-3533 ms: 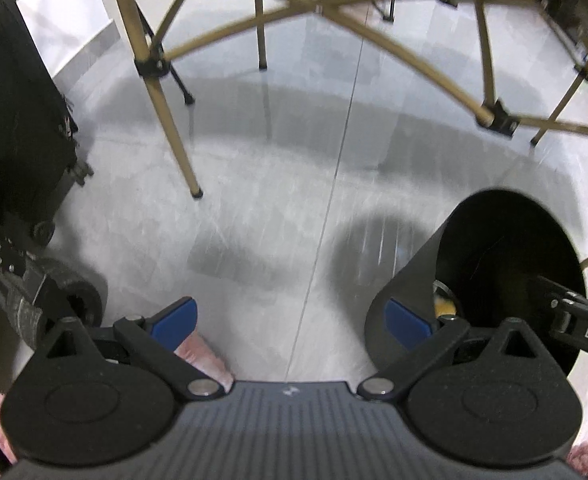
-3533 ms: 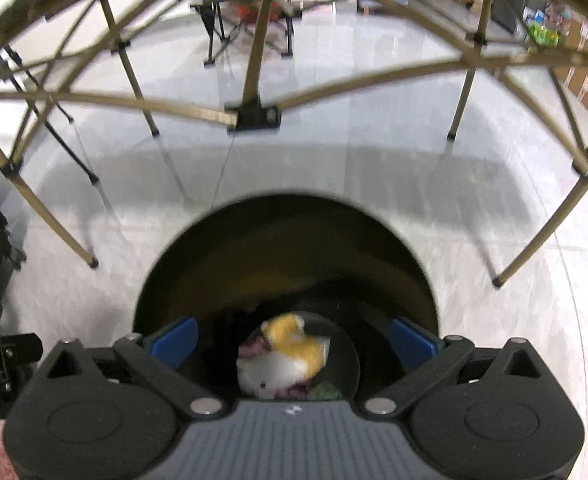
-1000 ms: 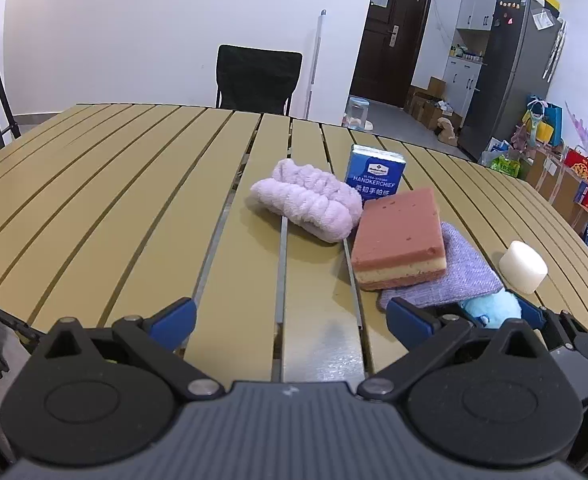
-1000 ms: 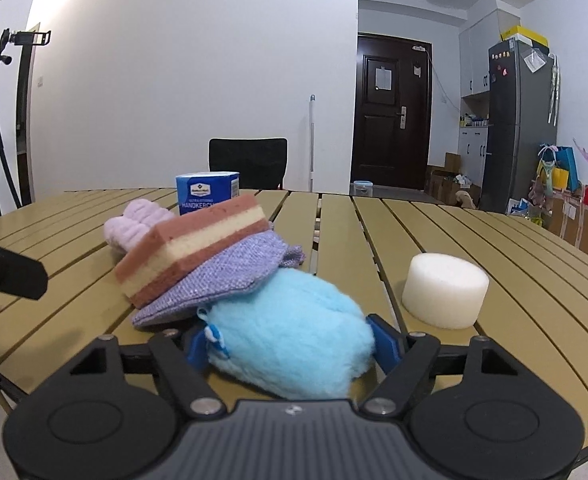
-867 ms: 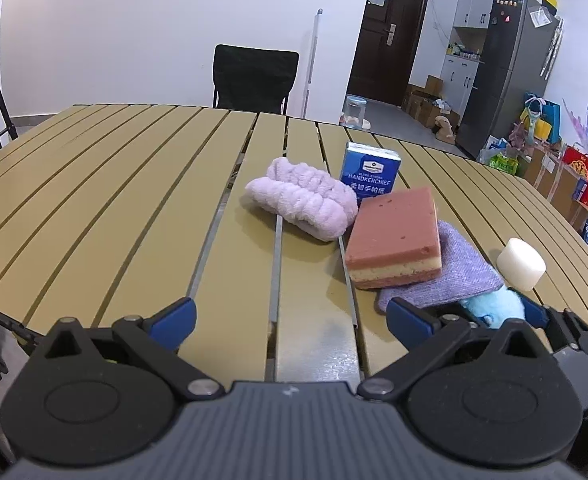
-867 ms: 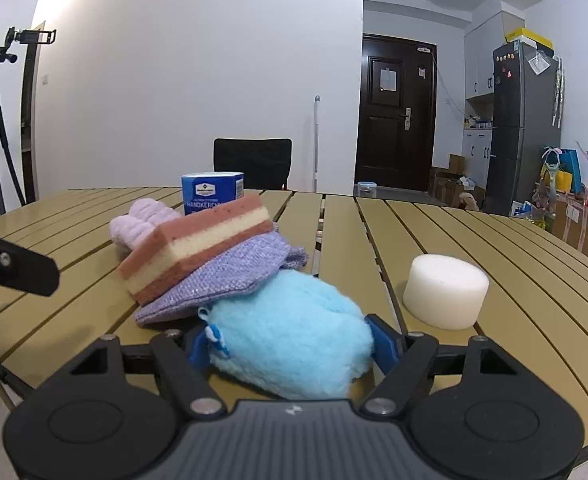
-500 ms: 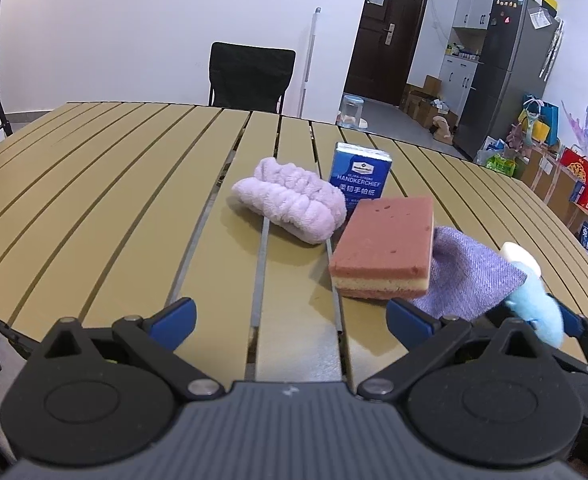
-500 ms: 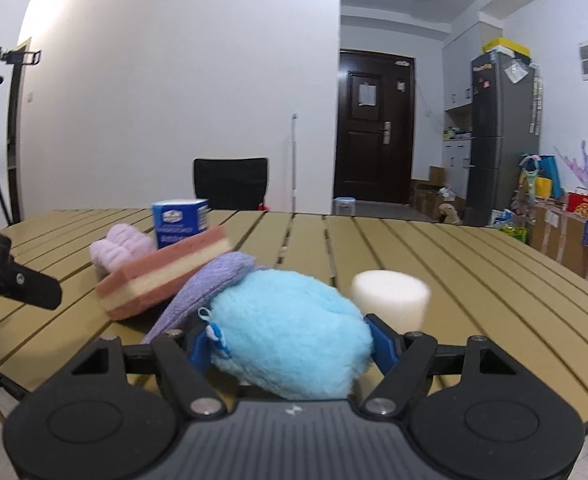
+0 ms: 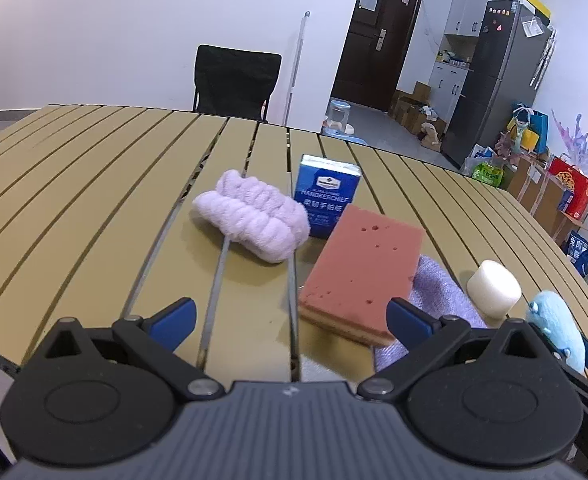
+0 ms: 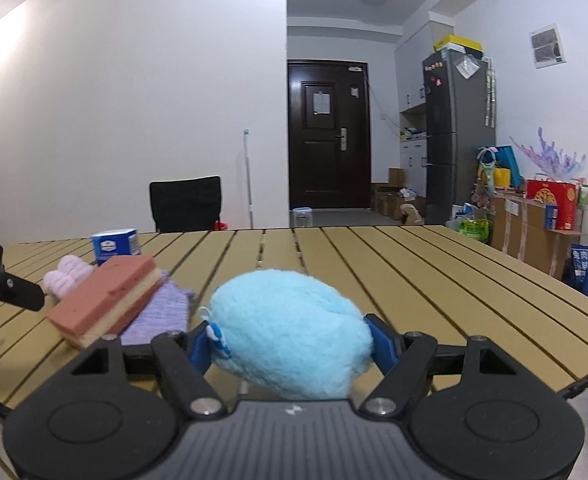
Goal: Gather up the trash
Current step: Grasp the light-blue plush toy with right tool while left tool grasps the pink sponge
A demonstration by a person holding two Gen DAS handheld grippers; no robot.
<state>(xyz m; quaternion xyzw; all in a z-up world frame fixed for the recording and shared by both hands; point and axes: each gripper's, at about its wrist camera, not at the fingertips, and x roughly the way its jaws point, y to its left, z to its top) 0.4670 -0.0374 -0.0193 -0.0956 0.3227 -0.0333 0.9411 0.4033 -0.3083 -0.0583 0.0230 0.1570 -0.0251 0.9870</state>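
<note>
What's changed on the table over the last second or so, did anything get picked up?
The right tongs, already clamped on the fluffy blue ball, have lifted it off the table and carried it right, away from the purple cloth it lay against. It now sits right of the white foam cylinder. The left tongs stayed open and empty. Sponge, lilac towel and tissue pack kept their places.

My left wrist camera looked down from the near edge across the slatted table, close behind its fingers. My right one sat lower, almost level with the tabletop, facing the dark door with the blue plush filling its foreground. Both shared the pink sponge, tissue pack, black chair and fridge.
</note>
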